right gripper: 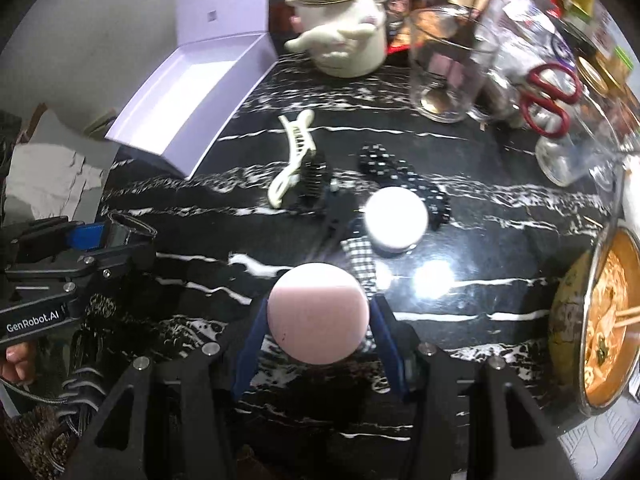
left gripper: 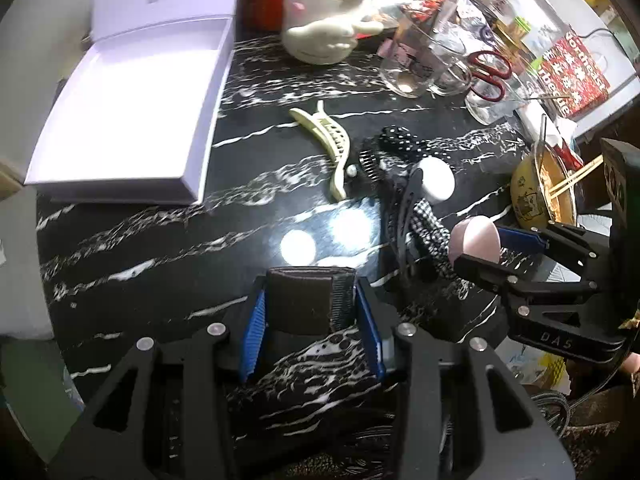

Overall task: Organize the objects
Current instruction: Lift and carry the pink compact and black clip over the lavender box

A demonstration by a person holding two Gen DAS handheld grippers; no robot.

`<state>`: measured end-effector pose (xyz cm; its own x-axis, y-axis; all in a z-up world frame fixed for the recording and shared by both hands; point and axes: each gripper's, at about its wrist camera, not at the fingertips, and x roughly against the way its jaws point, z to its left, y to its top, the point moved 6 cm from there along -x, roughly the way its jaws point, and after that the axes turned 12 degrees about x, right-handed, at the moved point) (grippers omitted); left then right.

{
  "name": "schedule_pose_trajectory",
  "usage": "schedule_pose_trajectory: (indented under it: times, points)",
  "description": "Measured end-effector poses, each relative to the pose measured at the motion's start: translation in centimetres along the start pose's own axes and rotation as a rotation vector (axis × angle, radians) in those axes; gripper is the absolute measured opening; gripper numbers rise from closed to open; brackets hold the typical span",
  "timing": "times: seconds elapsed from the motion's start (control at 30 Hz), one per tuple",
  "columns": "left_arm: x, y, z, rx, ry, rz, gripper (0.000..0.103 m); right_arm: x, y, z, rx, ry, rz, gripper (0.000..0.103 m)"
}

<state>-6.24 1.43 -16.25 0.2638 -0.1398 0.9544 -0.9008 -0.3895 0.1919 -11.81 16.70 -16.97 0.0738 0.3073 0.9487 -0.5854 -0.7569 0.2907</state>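
Observation:
My left gripper (left gripper: 310, 312) is shut on a black band (left gripper: 308, 300) above the black marble table (left gripper: 160, 256); it also shows in the right wrist view (right gripper: 104, 236). My right gripper (right gripper: 318, 320) is shut on a pink round puff (right gripper: 318, 312), also seen in the left wrist view (left gripper: 476, 238). On the table lie a cream hair claw (left gripper: 328, 144) (right gripper: 294, 156), a black comb clip (right gripper: 312, 178), a polka-dot bow (left gripper: 400, 140) (right gripper: 400, 178), a white round case (left gripper: 436, 180) (right gripper: 396, 216) and a checked hair tie (left gripper: 430, 232). An open white box (left gripper: 132, 116) (right gripper: 204, 84) stands far left.
A cream ceramic jar (left gripper: 324, 20) (right gripper: 344, 32), glass cups (left gripper: 424, 64) (right gripper: 444, 64) and red scissors (left gripper: 490, 74) (right gripper: 550, 96) crowd the back. A bowl of noodles with chopsticks (left gripper: 548, 188) (right gripper: 608, 328) sits at the right edge.

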Motion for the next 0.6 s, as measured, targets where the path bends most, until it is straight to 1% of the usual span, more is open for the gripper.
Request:
schedule_pose_trajectory:
  times: [0.23,0.5,0.6]
  points:
    - [1.6,-1.6,2.9,0.052,0.016,-0.025,0.040,-0.4,0.7,3.3,0.074,0.014,0.001,0.053]
    - [3.3,-2.9,6.3,0.083,0.046,-0.053,0.040,-0.9,1.2,7.9,0.155,0.039,-0.013,0.053]
    - [3.7,-3.4,7.4,0.096,0.046,-0.053,0.040,-1.0,1.1,9.7,0.192,0.039,-0.013,0.053]
